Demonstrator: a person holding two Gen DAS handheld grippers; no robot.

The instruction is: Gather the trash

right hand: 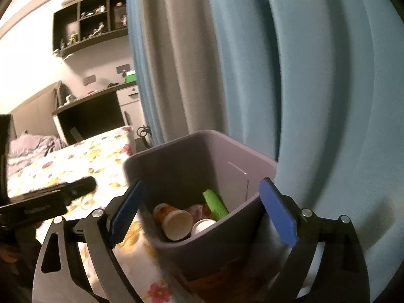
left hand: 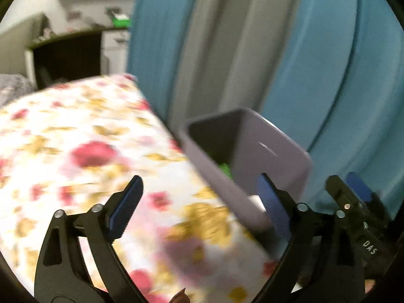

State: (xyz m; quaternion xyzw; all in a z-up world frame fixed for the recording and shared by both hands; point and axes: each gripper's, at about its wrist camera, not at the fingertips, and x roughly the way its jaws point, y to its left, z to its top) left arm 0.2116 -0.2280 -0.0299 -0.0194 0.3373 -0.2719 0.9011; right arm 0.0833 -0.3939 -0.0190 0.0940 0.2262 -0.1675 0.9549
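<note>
1. The step in hand looks like a drop-off at the bin [right hand: 202, 151]: both tools are at its mouth, and neither holds anything.
2. The right gripper [right hand: 202, 212] has its blue pads spread wide to either side of the bin's near rim, with nothing clamped between them. It points down into the opening.
3. The left gripper [left hand: 202, 207] is also spread wide and empty. It hangs over the flowered bedspread [left hand: 75, 139] just beside the bin, with one pad in front of the bin's near edge.
4. The bin is a grey-lilac plastic box with rounded corners. It stands against the edge of the bed, and the blue and grey curtain [right hand: 277, 75] hangs just behind it.
5. Inside the bin lie a bottle with a cream cap [right hand: 174, 219], a green textured piece [right hand: 214, 202], a white round item [right hand: 202, 226] and some pinkish crumpled stuff I can't identify.
6. No loose trash shows on the part of the bedspread in view. The left wrist view is blurred, so small scraps there could be missed.
7. My judgement is that collecting is well along, since the bin already holds several pieces.
8. The next move probably calls for drawing both tools back from the bin without knocking its rim, then searching the bed beside it for anything left.
9. The bin looks light and stands free, so a bump could tip it.
</note>
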